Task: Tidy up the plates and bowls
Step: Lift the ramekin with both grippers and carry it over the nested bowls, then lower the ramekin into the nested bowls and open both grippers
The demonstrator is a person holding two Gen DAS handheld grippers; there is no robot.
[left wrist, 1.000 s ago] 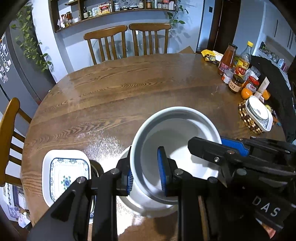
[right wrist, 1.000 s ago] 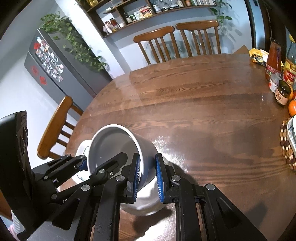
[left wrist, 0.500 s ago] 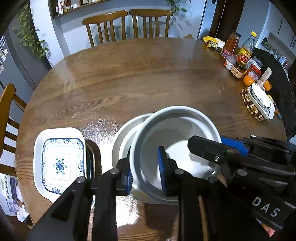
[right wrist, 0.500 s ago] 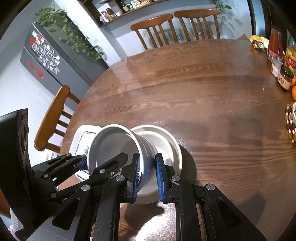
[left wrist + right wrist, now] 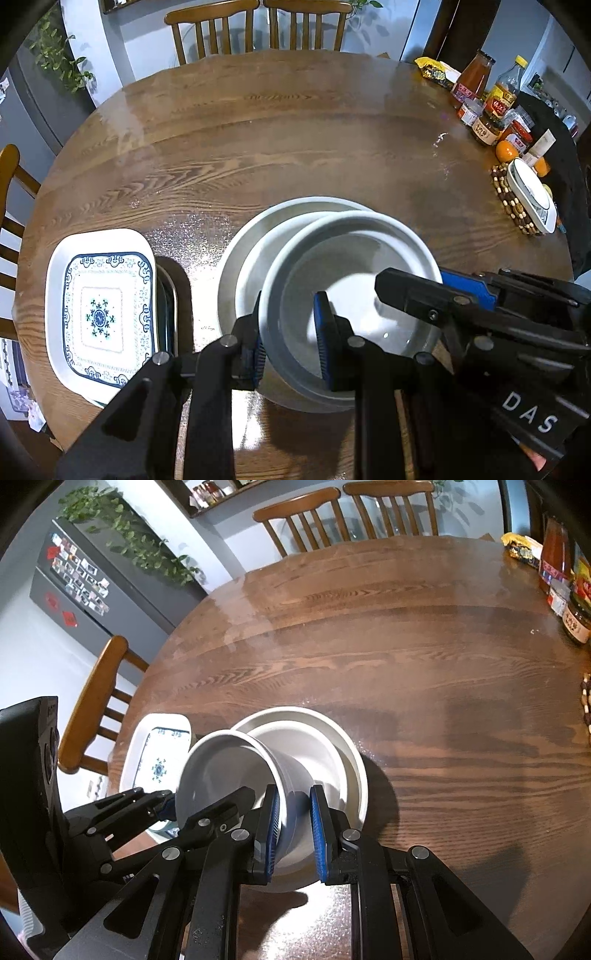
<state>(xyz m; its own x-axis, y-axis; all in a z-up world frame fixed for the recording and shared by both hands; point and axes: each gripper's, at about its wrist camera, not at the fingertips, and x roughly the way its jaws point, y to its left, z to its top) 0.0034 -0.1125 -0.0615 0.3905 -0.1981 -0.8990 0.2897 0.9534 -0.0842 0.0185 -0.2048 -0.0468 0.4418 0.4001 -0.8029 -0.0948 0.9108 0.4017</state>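
- Both grippers clamp one white bowl by opposite rims: the left gripper on its near-left wall, the right gripper on its other side.
- The bowl hangs tilted over a round plate on the table.
- A square plate lies just left.

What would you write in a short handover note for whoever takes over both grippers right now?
Left gripper: shut on the near-left rim of the white bowl.
Right gripper: shut on the bowl's right wall.
The bowl hangs tilted over the wide white dish on the table.
A patterned square plate lies to the left on a dark tray.
Done: bowl lifted over the dish.
Left: lower it in, let go.
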